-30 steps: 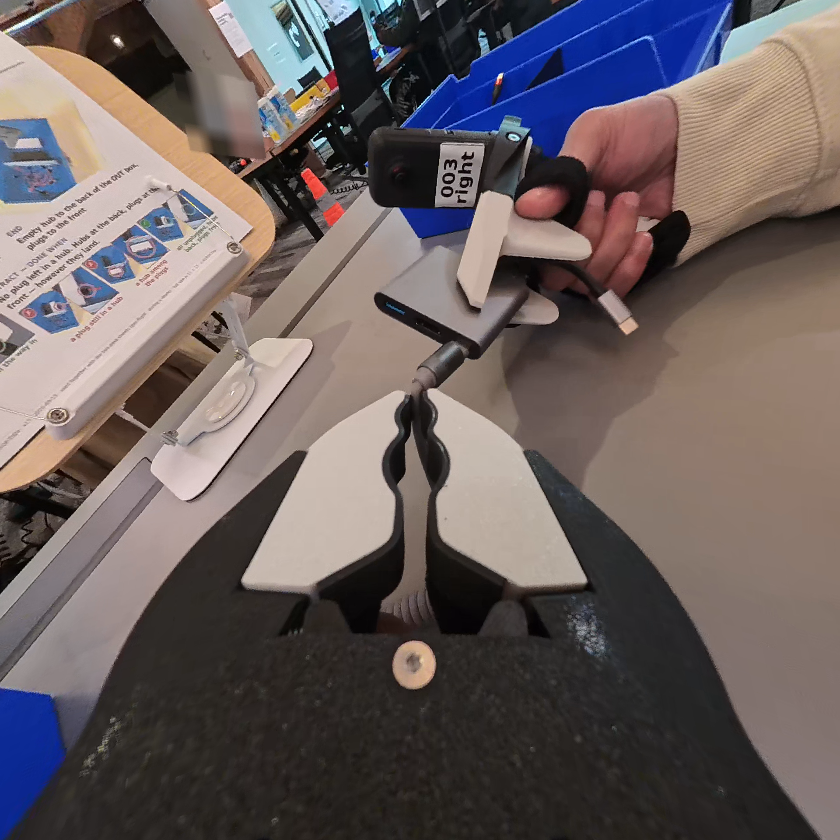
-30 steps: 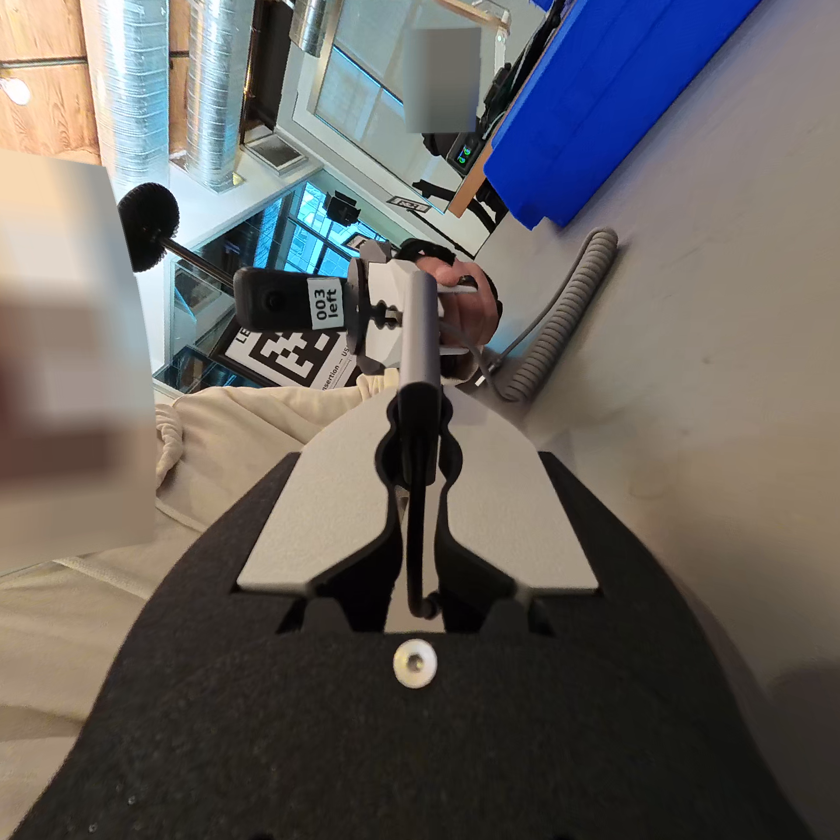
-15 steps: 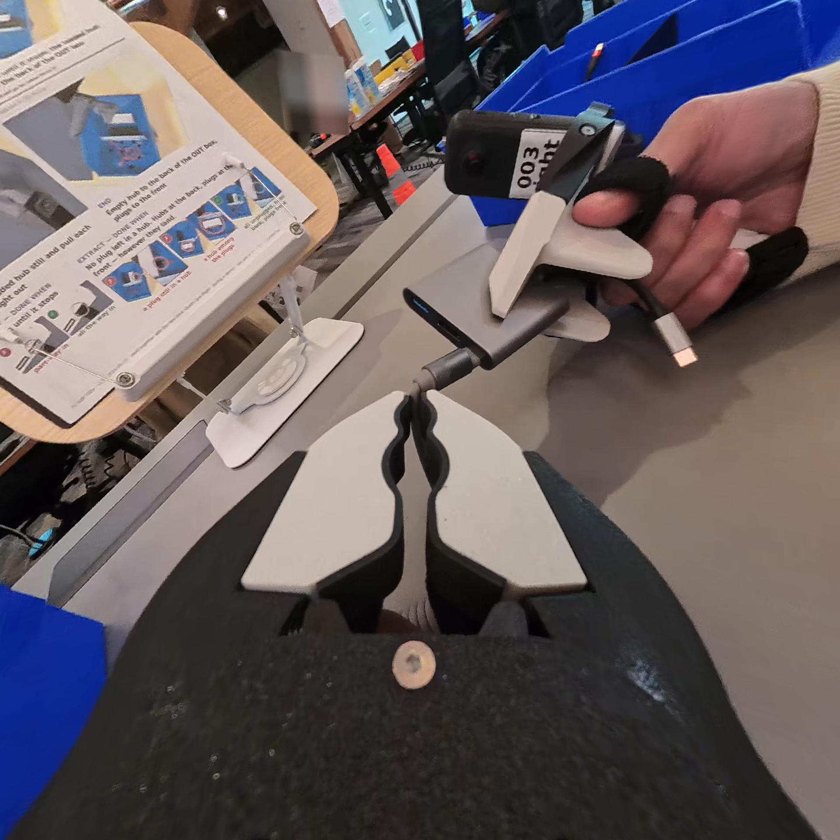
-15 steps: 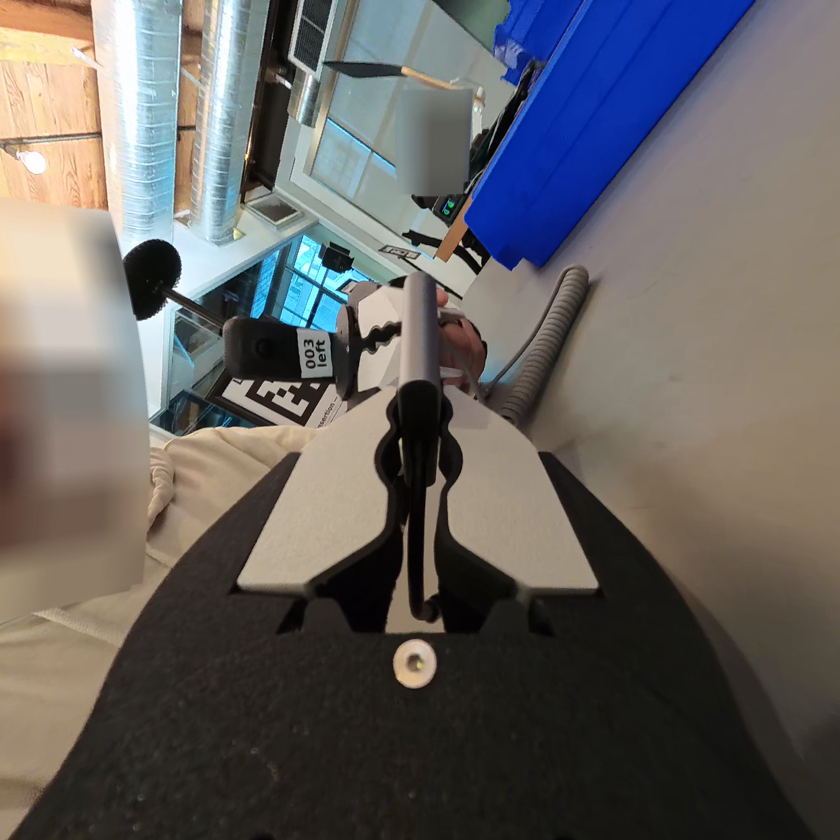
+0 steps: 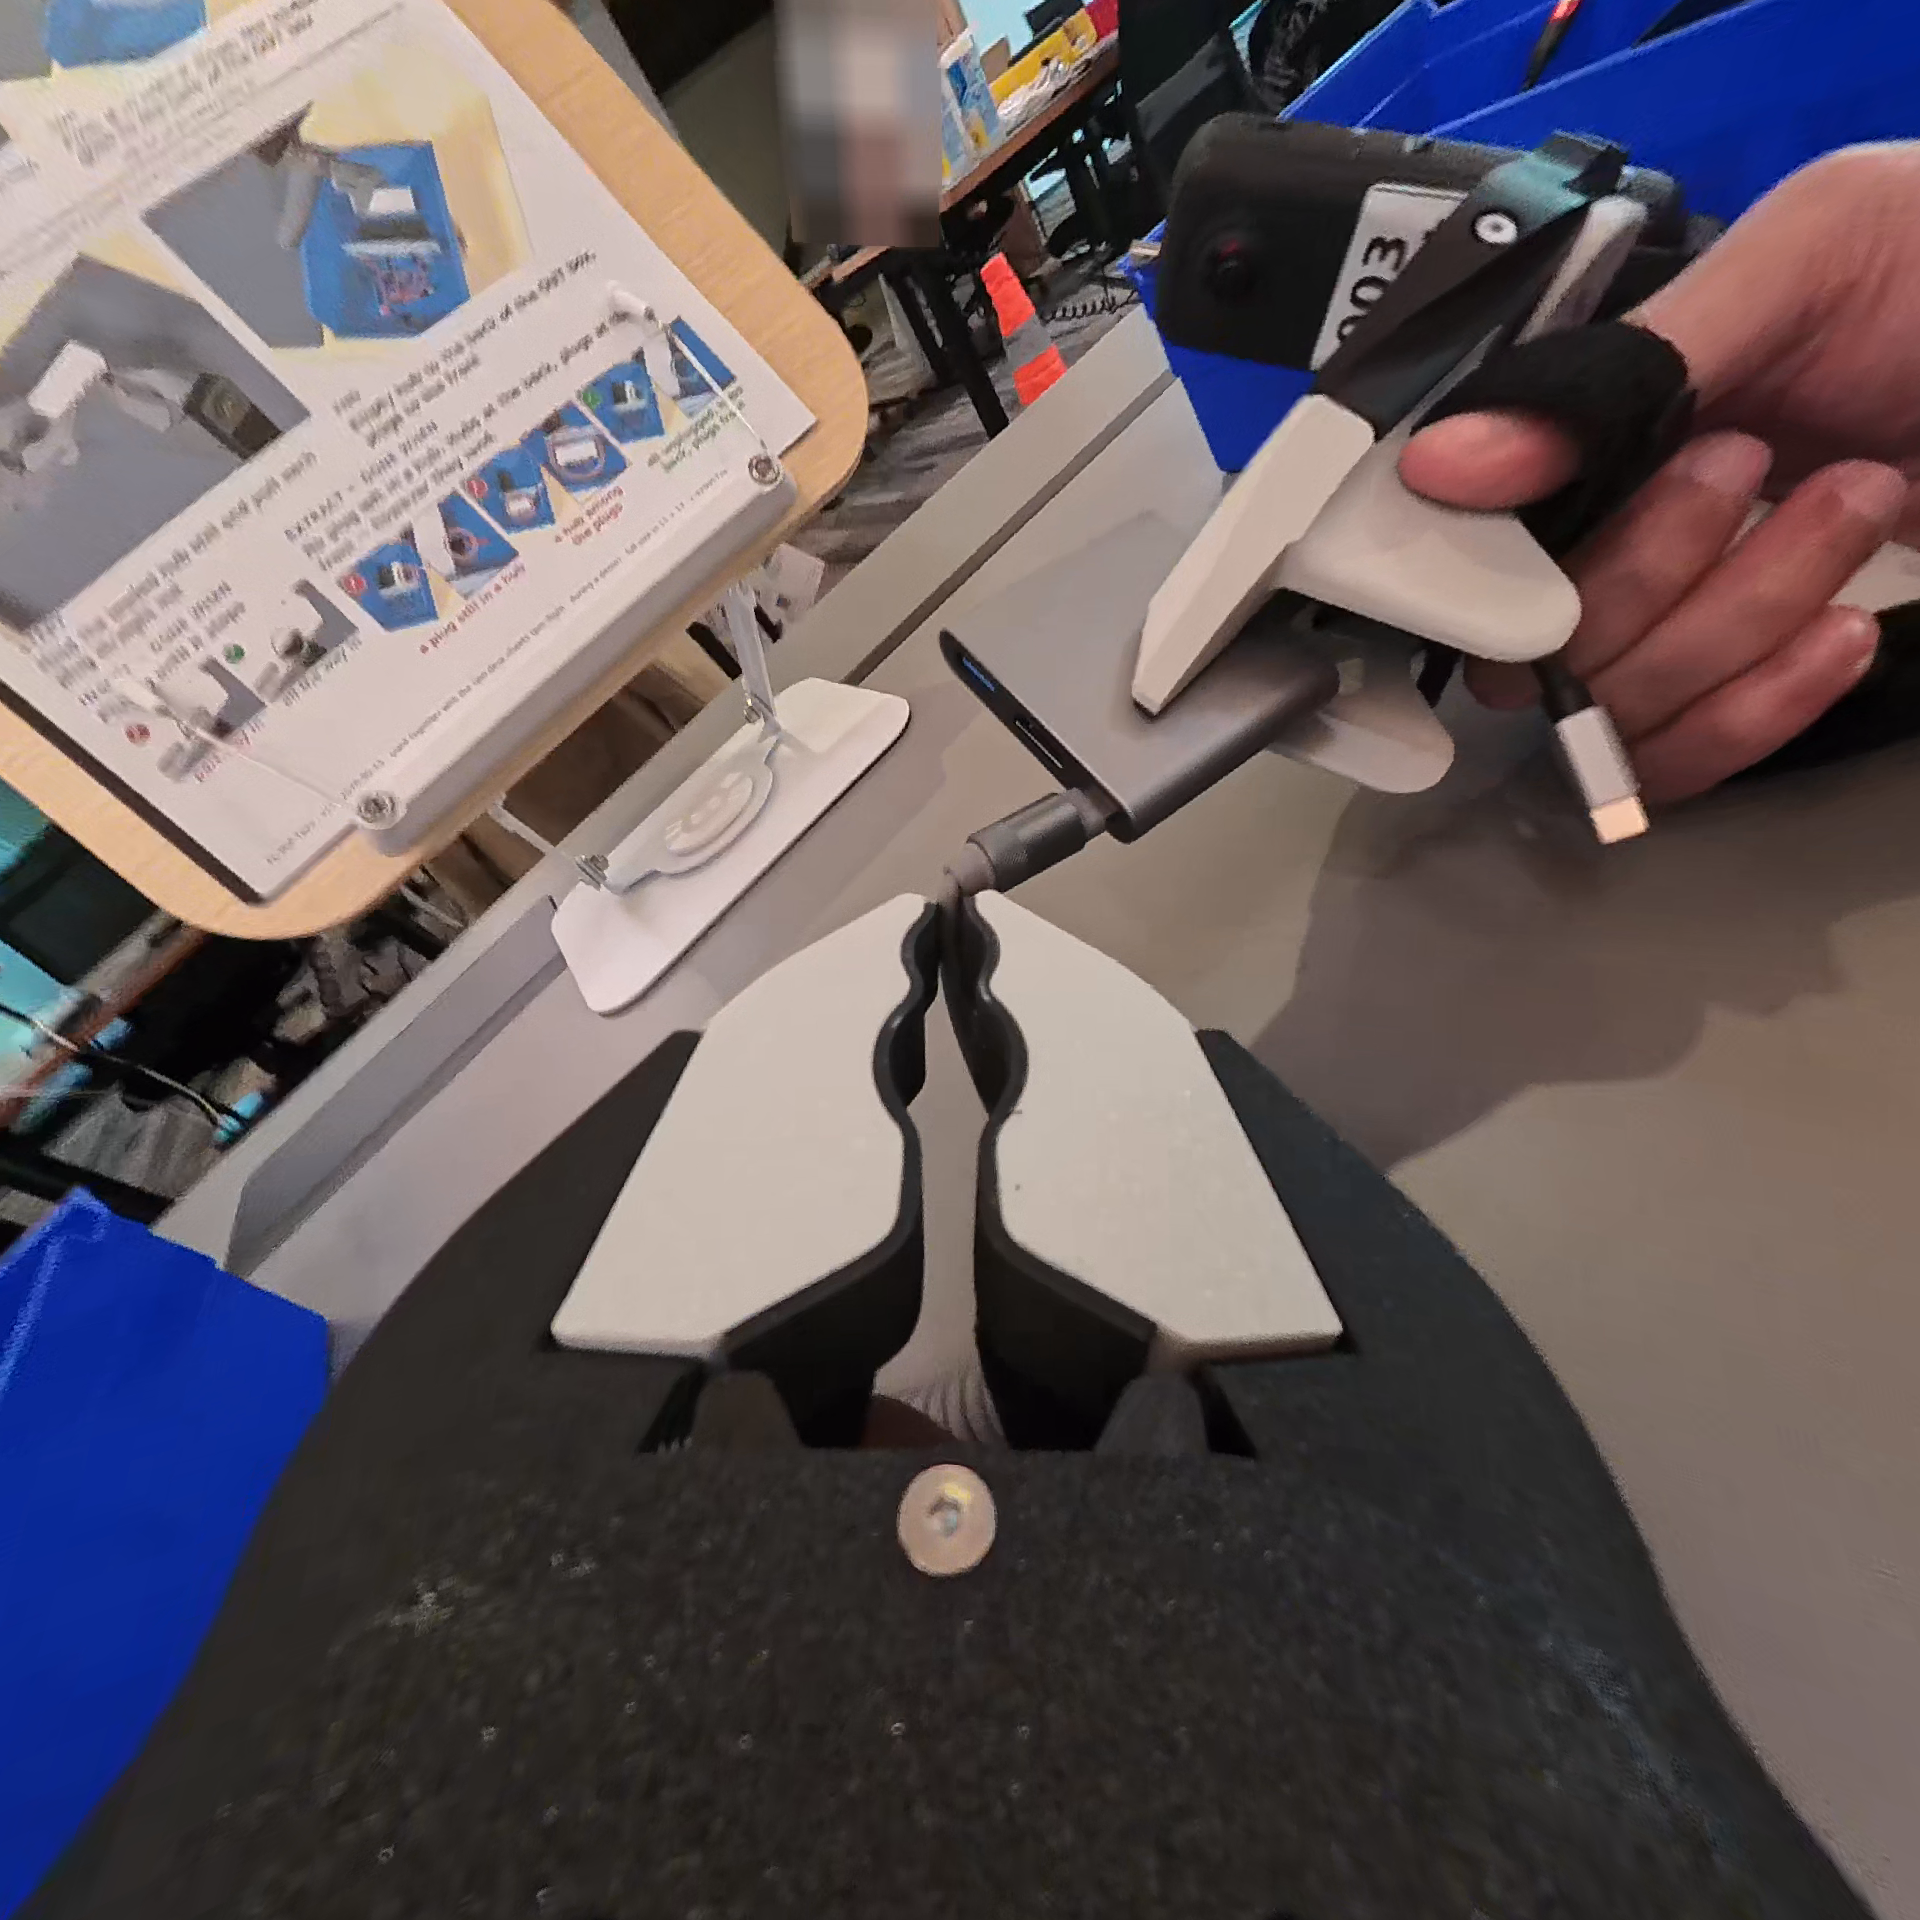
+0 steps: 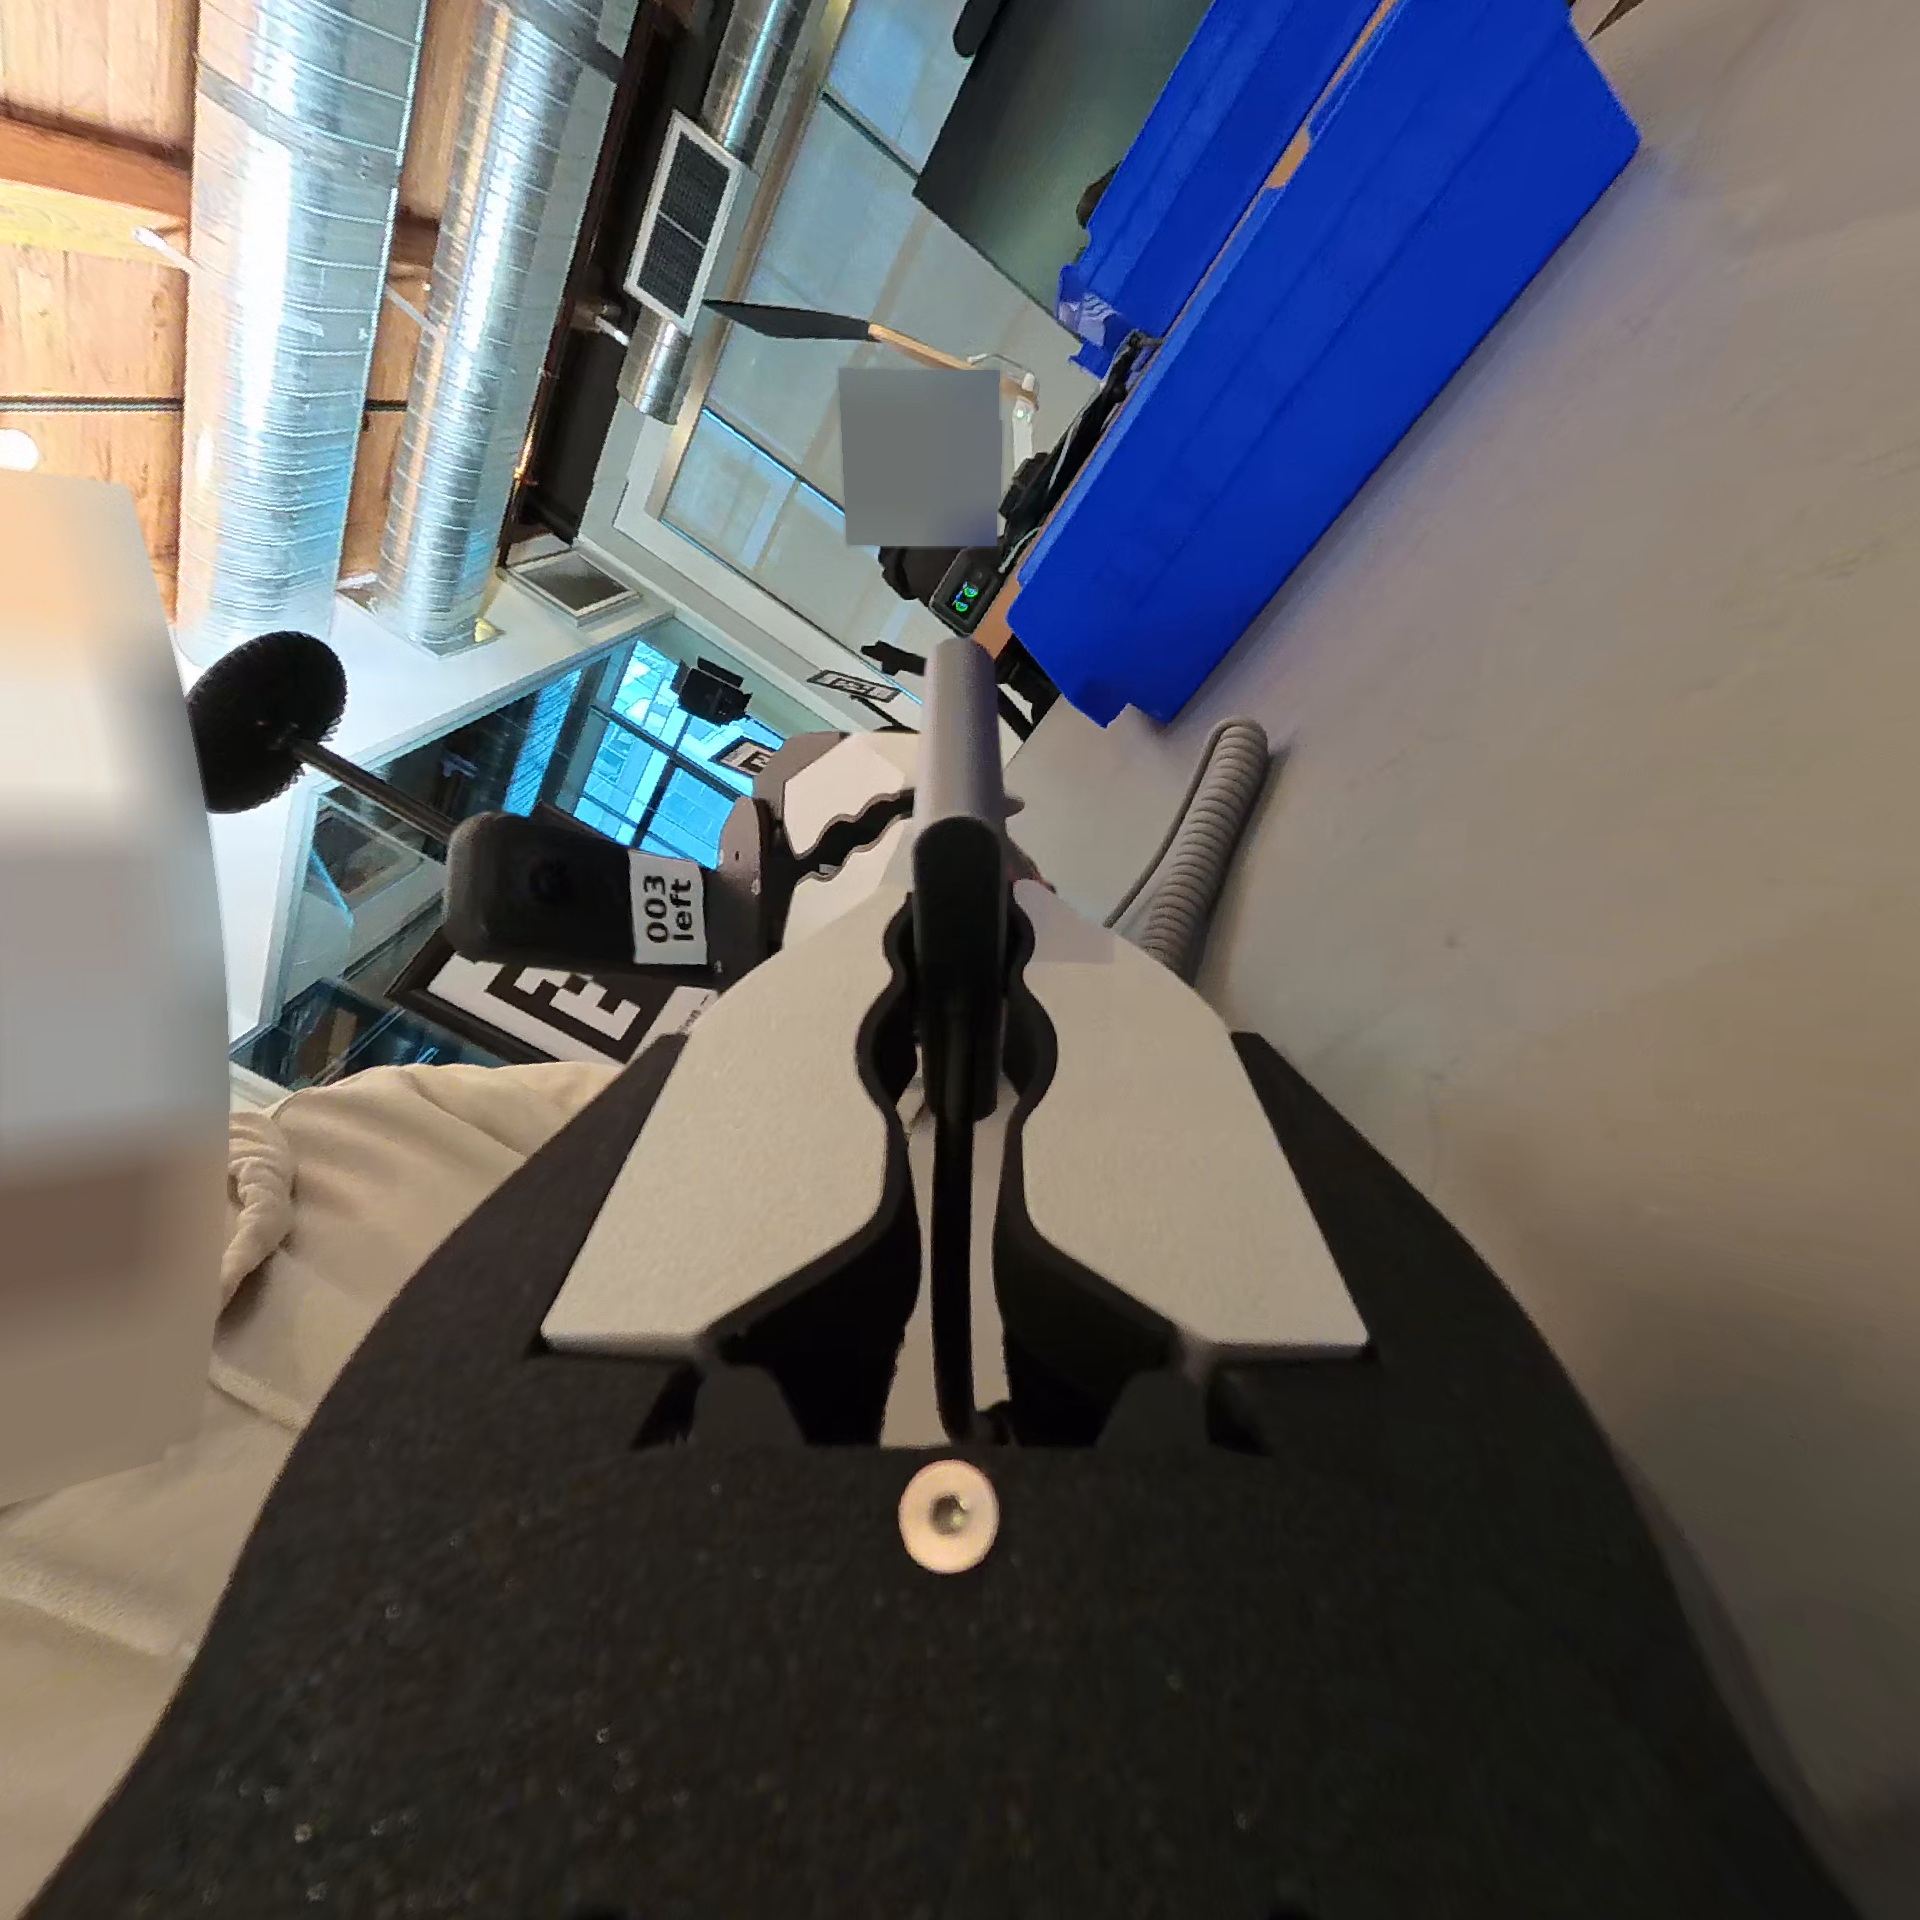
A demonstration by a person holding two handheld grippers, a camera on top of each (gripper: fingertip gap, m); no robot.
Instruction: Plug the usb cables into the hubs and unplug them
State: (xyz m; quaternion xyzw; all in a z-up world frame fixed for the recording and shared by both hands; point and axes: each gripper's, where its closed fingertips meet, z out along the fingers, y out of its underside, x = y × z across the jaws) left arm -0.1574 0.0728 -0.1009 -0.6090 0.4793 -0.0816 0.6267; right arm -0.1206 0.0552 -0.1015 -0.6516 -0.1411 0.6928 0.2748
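A flat grey hub (image 5: 1049, 665) is held above the grey table, with a grey usb plug (image 5: 1034, 836) seated in its near end. My left gripper (image 5: 951, 920) is shut on that plug's thin usb cable just behind the plug. My right gripper (image 6: 956, 935) is shut on the hub (image 6: 961, 727), seen edge-on, with its black cable running back between the fingers. In the left wrist view the right gripper's white fingers (image 5: 1236, 561) clamp the hub from above and below. The hub's own silver plug (image 5: 1600, 774) dangles by the person's hand (image 5: 1766, 540).
An instruction board (image 5: 416, 436) on a white stand (image 5: 727, 831) sits at the table's left edge. Blue bins stand behind the hub (image 5: 1714, 135) and at the lower left (image 5: 135, 1403). A grey coiled cable (image 6: 1195, 842) lies by a blue bin (image 6: 1299, 364).
Both grippers have moved together with hub and cable still joined. The right gripper and hub appear closer and larger, and the instruction board has shifted right in the left wrist view.
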